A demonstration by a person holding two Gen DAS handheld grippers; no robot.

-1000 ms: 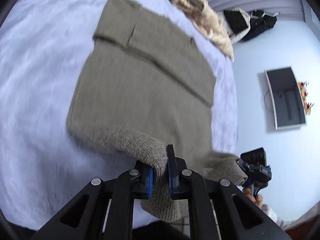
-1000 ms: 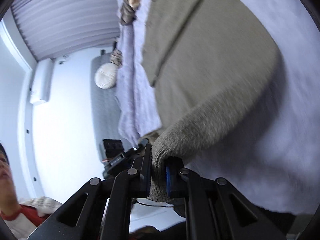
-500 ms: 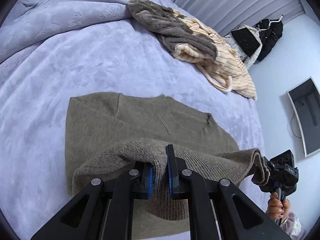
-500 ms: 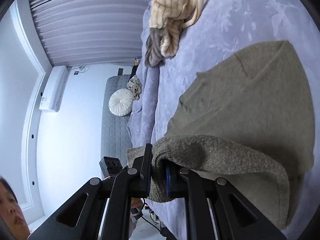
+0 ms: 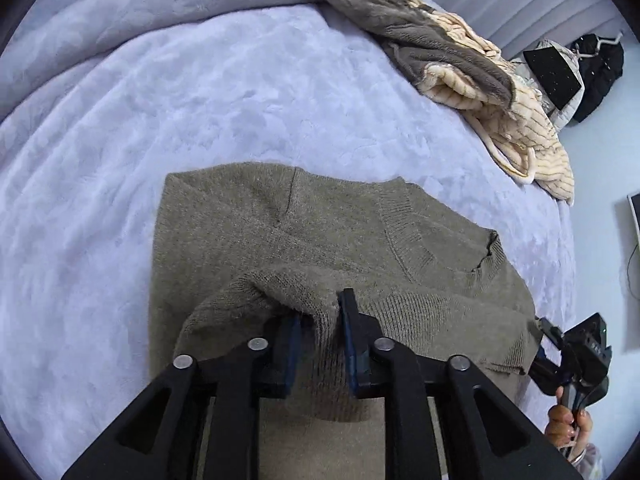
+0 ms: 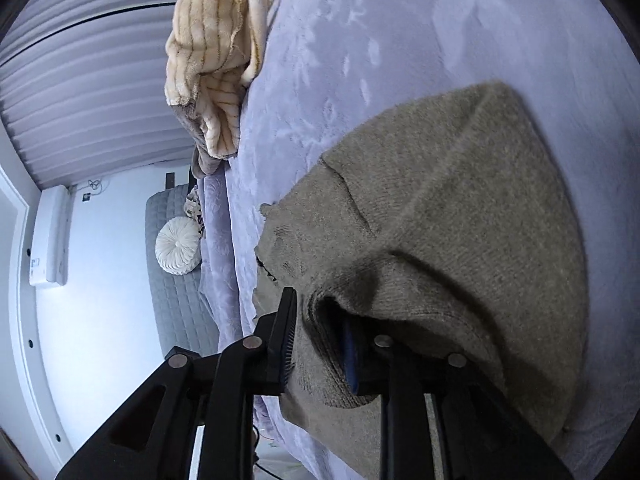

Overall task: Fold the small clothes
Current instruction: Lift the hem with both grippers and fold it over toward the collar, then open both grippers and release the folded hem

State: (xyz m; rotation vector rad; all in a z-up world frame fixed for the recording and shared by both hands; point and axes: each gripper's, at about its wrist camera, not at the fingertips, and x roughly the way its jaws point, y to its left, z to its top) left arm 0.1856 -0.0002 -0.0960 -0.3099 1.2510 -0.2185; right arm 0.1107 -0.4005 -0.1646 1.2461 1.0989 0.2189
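On the lavender blanket (image 5: 208, 92) covering the bed, an olive knitted sweater (image 5: 280, 220) is lying folded over on itself, its ribbed neckline showing toward the far right corner. The left gripper (image 5: 318, 332) is pointing steeply down at the near edge of the sweater; its jaws are opening, and a fold of the knit is still sitting loosely between the blue pads, no longer pinched. The right gripper (image 6: 320, 340) is doing the same at the sweater's (image 6: 460, 220) other near corner: its jaws are spreading, with the cloth draping between them and over the right finger. From the left wrist view, a hand (image 5: 568, 426) is gripping the handle of that right gripper (image 5: 576, 356) at the blanket's edge. Farther up the bed, well apart from the sweater, a heap of cream striped and grey fleece clothes (image 5: 460, 68) is lying.
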